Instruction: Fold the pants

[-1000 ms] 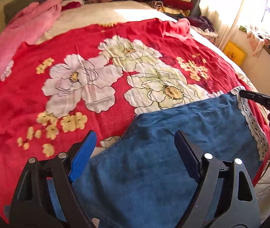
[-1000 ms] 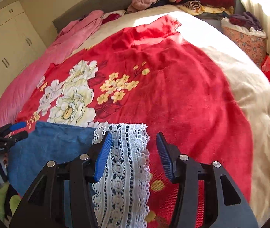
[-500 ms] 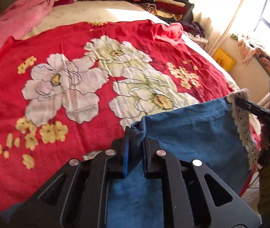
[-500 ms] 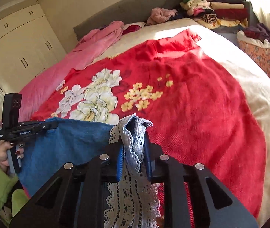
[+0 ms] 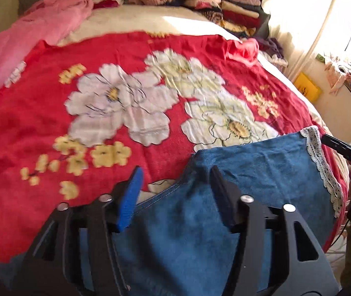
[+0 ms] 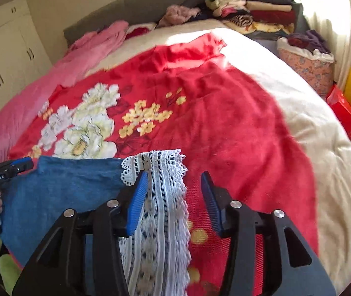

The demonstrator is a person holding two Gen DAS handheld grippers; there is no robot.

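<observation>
Both my grippers stand apart, clamping nothing: my left gripper (image 5: 175,190) straddles the top edge of the blue pants (image 5: 261,167), my right gripper (image 6: 174,197) straddles their white lace trim (image 6: 160,192). The pants lie at the near edge of the red floral blanket (image 5: 52,128), with the lower part hanging off the bed toward me. I judge the risk is sliding: unheld, the hanging fabric could drag the fold off the bed.
</observation>
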